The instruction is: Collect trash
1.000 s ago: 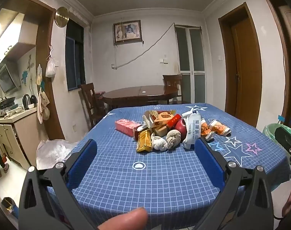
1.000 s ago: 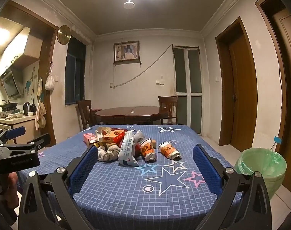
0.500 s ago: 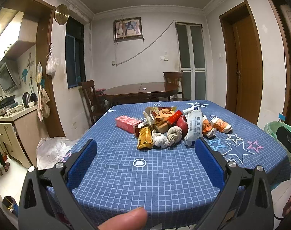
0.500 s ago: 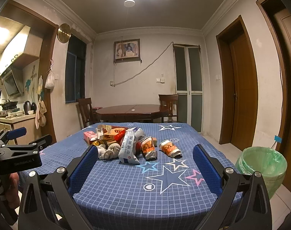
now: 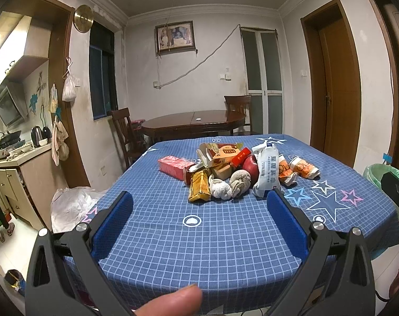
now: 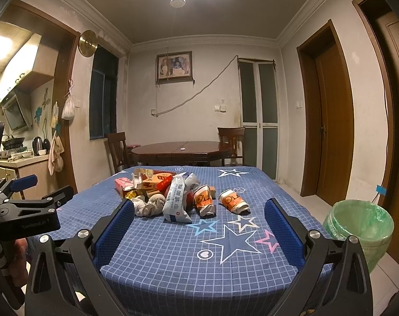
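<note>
A pile of trash lies mid-table on the blue checked cloth: a white wipes pack, a yellow wrapper, crumpled tissues, a red apple, a pink box, an orange carton and two crushed orange cups. My left gripper is open and empty, short of the pile. My right gripper is open and empty, also short of the pile. A bin with a green liner stands on the floor right of the table.
A round wooden table with chairs stands behind. A kitchen counter is at the left, with a white bag on the floor beside it. Brown doors are on the right wall. The left gripper shows in the right wrist view.
Both views have tilted slightly, so the pile sits a little higher and farther in the left wrist view. Both grippers remain open and empty.
</note>
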Available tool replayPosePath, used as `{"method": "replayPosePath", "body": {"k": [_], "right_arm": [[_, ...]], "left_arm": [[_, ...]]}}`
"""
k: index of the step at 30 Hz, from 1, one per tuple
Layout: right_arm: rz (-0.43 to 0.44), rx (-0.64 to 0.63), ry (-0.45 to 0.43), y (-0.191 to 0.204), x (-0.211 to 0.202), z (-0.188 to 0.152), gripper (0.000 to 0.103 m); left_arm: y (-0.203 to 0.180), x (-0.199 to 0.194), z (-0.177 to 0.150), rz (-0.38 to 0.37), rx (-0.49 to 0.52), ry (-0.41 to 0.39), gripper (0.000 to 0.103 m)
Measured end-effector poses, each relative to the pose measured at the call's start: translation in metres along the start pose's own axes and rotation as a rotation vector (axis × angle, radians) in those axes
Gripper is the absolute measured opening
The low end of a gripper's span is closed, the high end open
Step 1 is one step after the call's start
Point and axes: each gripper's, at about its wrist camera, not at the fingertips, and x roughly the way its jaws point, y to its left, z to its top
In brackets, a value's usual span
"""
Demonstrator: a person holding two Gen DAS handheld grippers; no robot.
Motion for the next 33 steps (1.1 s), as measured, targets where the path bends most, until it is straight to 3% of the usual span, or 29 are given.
{"method": "replayPosePath", "body": {"k": [33], "right_arm": [[-0.003,-0.002,0.012,0.0002,-0.0015,0.0052,0.099]], "left_arm": [[0.0007,0.0001,-0.0015,-0.001,0.004,0.005,0.098]]}}
